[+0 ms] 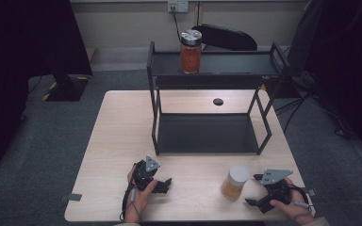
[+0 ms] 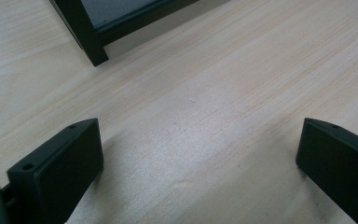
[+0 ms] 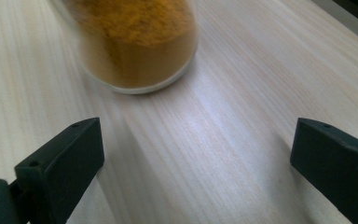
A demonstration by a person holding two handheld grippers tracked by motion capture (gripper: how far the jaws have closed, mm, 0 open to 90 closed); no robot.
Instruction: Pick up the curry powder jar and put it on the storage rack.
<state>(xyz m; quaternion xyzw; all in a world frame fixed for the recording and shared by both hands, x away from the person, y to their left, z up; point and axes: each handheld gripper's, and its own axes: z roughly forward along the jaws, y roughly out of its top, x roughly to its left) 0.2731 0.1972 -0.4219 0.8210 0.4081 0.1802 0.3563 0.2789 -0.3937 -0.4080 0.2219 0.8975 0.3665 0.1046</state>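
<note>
One jar of red contents [image 1: 190, 52] already stands on the rack's top shelf [image 1: 235, 62], toward 12 o'clock. The yellow-powder jar [image 1: 234, 182] waits on the surface at 5 o'clock — ungrasped. Right tongs [image 1: 256, 189] gape wide just beside it; left tongs [image 1: 166, 185] also wide open, empty.

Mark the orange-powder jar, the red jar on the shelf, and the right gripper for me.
orange-powder jar [image 1: 234, 183], high view, on its glass side.
red jar [image 1: 190, 57], high view, on its red-filled body.
right gripper [image 1: 253, 189], high view, midway between its open jaws.
</note>
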